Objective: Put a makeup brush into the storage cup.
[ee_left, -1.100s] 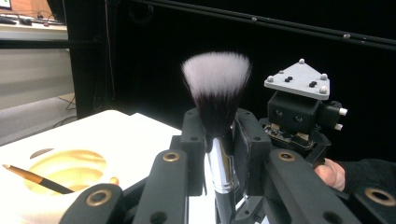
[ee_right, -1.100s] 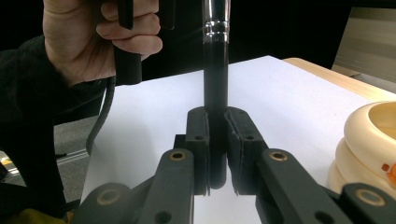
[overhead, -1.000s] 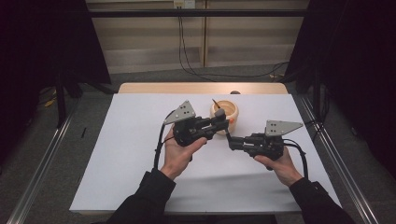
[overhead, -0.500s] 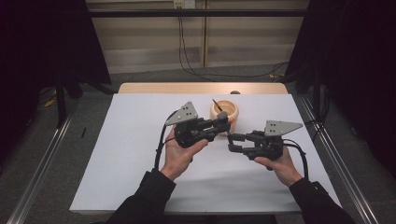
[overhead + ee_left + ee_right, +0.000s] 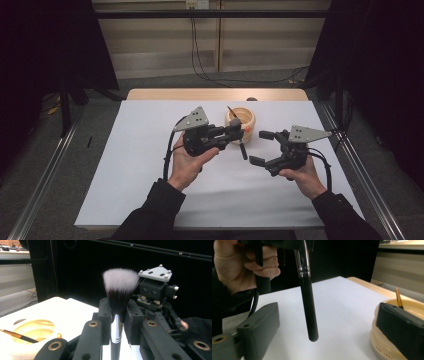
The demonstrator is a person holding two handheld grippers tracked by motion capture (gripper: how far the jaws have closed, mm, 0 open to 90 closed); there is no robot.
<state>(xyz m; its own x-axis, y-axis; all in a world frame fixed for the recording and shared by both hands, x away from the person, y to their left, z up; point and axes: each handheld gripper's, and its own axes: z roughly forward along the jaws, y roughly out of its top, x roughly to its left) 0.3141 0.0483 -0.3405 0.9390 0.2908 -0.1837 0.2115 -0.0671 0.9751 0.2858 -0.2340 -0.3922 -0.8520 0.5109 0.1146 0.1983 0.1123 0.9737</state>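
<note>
**Left jaws clamp a makeup brush while the right jaws stand wide open**

I see both my hands raised over the white counter (image 5: 125,165), palms turned inward so the two grippers face each other. The left gripper (image 5: 235,131) sits near the middle, its jaws closed tight on the silver ferrule of a makeup brush (image 5: 242,148). The right gripper (image 5: 261,148) is just to its right, and its jaws have just been opening; they now stand wide apart and press on nothing.

The brush has a glossy black handle, a silver collar and a dense tuft, dark at the root and pale at the tip. It hangs above the counter, just in front of a round tan holder (image 5: 248,120) with a thin gold-handled brush (image 5: 232,112) leaning in it.

The left gripper view shows the tuft (image 5: 121,286) standing upright between the jaws. The right gripper view shows the handle (image 5: 308,307) pointing down, its rounded end clear of the counter.
</note>
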